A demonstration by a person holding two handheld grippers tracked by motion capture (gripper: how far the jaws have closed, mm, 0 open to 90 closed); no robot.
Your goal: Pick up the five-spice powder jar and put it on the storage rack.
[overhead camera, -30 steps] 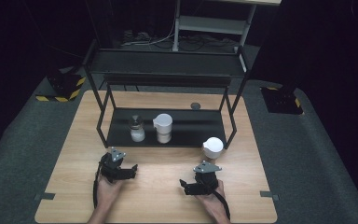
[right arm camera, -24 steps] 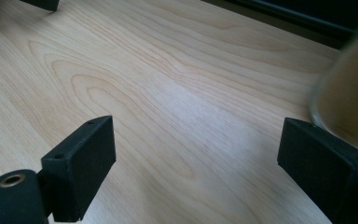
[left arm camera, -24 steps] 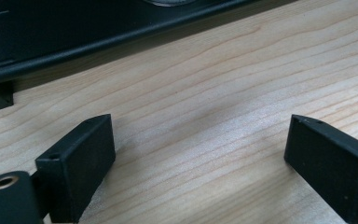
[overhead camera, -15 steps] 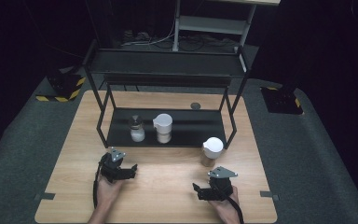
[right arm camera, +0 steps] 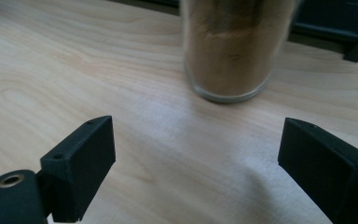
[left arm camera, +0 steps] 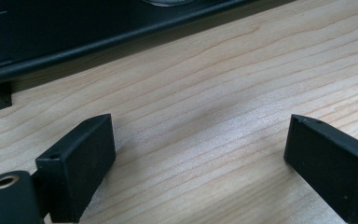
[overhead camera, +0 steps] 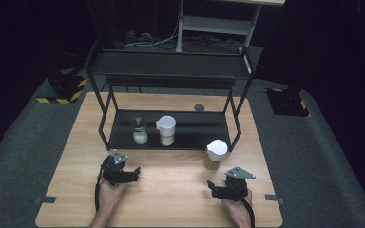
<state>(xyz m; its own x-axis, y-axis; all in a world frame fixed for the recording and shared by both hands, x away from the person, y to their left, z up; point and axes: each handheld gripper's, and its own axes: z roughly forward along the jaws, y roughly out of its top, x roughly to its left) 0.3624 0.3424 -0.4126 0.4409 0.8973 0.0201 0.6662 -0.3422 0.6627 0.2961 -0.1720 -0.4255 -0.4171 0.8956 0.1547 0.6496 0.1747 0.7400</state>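
Note:
A glass jar (overhead camera: 216, 154) with a white lid and brown powder inside stands on the wooden table (overhead camera: 171, 190), just in front of the black shelf rack (overhead camera: 171, 76) at its right leg. My right gripper (overhead camera: 217, 186) lies low on the table near the front edge, a short way back from the jar, open and with nothing between its jaws. In the right gripper view the jar (right arm camera: 235, 51) stands ahead of the right gripper (right arm camera: 196, 154), apart from it. My left gripper (overhead camera: 130, 172) rests open on the table at the left. In its own view the left gripper (left arm camera: 196, 154) has bare wood between its jaws.
The rack's lower tray (overhead camera: 195, 130) holds a small glass shaker (overhead camera: 139, 130) and a white-lidded jar (overhead camera: 166, 130). The tray's front edge (left arm camera: 98, 42) runs just ahead of the left gripper. A small dark disc (overhead camera: 199, 108) lies on the table behind the rack.
My right gripper has drawn back from the jar toward the table's front edge and a little to the right. The jar stays where it was. The left gripper has not moved.

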